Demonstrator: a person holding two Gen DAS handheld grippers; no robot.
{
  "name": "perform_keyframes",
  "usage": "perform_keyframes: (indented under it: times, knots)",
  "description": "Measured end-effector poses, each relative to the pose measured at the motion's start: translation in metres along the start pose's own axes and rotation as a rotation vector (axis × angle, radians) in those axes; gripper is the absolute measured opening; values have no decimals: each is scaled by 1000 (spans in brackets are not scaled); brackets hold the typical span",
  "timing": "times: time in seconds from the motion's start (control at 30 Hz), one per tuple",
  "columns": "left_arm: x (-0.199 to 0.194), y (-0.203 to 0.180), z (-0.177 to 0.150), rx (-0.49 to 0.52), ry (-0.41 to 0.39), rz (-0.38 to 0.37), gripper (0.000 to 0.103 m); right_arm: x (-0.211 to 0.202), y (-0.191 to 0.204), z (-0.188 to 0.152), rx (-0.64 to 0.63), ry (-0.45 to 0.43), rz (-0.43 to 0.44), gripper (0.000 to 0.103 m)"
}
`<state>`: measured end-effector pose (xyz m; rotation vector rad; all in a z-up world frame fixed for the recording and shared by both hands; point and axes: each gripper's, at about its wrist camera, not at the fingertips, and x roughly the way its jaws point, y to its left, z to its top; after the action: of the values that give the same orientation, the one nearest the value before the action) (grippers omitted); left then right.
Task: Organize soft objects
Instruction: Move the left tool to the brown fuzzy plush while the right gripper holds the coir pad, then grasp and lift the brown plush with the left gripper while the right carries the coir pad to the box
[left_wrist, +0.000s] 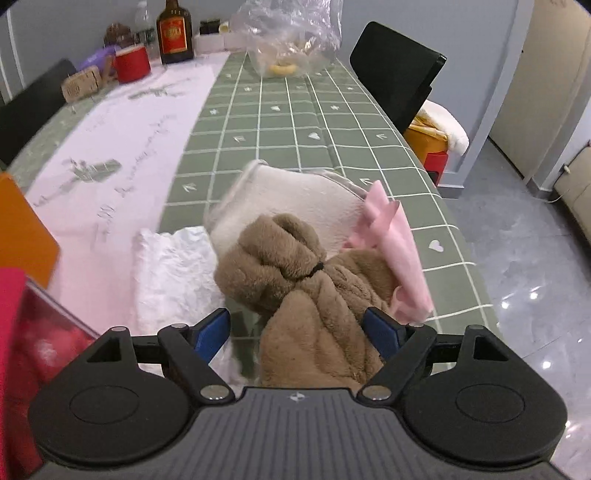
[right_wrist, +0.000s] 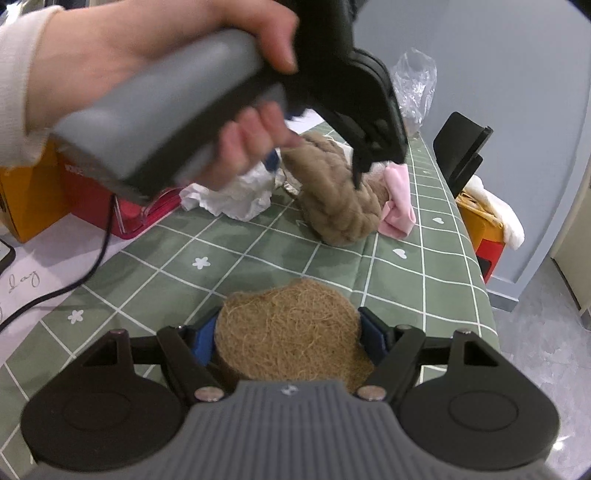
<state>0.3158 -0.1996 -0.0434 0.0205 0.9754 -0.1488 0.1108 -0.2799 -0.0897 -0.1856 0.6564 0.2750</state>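
Observation:
A brown fluffy cloth (left_wrist: 295, 280) tied with a black band lies on the green checked tablecloth (left_wrist: 280, 122), with a pink cloth (left_wrist: 395, 251), a cream cloth (left_wrist: 299, 199) and crumpled white paper (left_wrist: 173, 273) around it. My left gripper (left_wrist: 299, 328) is open, its blue fingers on either side of the brown cloth's near end. In the right wrist view the brown cloth (right_wrist: 332, 199) and pink cloth (right_wrist: 399, 199) lie beyond, under the hand-held left gripper. My right gripper (right_wrist: 286, 336) is shut on a round tan fibre pad (right_wrist: 291, 332).
A clear plastic bag (left_wrist: 291, 37), a dark bottle (left_wrist: 175, 31) and a red cup (left_wrist: 132, 63) stand at the far end. A red box (right_wrist: 110, 210) and an orange box (right_wrist: 26, 199) sit at the left. A black chair (left_wrist: 399, 70) stands by the table's right edge.

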Motion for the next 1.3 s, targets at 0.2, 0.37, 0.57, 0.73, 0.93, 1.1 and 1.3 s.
perform_keyframes:
  times: [0.2, 0.37, 0.57, 0.73, 0.93, 1.1, 1.3]
  knots:
    - [1, -1, -6, -22, -12, -84, 56, 0, 0, -1, 3, -18, 8, 75]
    - [-19, -4, -8, 35, -10, -38, 36, 1, -2, -1, 13, -18, 15, 75]
    - [-48, 10, -21, 91, 17, -136, 35, 1, -1, -3, 18, -34, 1, 75]
    - [-89, 21, -48, 223, -57, -216, 33, 0, -2, -4, 17, -42, 6, 75]
    - [-126, 41, -72, 302, -154, -282, 32, -2, 1, -5, 6, -46, -3, 74]
    - [-142, 59, -92, 334, -221, -367, 31, -2, 5, -5, -2, -43, -24, 74]
    - [-161, 84, -111, 300, -277, -412, 31, -1, 6, -4, 9, -39, -37, 74]
